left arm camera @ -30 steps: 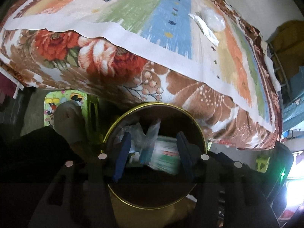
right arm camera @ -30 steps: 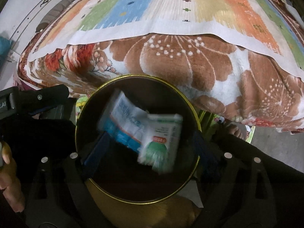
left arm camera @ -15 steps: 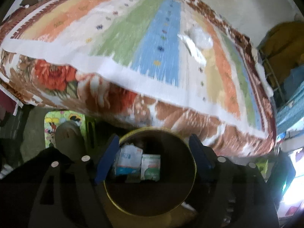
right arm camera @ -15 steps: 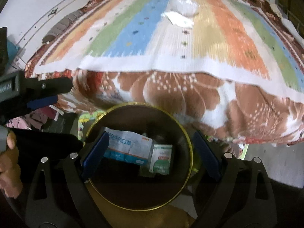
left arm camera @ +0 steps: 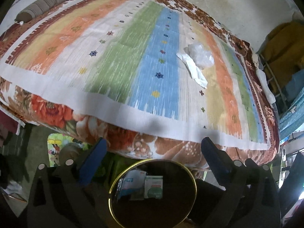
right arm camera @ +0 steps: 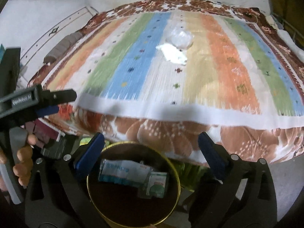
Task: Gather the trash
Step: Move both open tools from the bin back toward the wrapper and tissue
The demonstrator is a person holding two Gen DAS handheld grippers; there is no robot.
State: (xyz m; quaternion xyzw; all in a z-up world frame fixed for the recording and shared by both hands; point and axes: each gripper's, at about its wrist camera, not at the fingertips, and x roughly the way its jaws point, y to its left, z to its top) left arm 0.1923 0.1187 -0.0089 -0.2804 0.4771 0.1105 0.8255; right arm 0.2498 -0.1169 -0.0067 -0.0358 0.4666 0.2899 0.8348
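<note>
A woven striped cloth cover (left arm camera: 117, 60) lies matt over a plush floral blanket (right arm camera: 171, 133); on it rest a crinkled clear plastic bag (left arm camera: 201, 56) and white paper wrapper (right arm camera: 173, 54). Below, a bin (right arm camera: 172, 172) shows a shiny brass-coloured metal rim around glossy printed packets (right arm camera: 121, 172).

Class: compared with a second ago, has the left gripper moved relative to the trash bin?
Yes. The left gripper has risen away from the bin, jaws now open, toward the striped bedspread.
</note>
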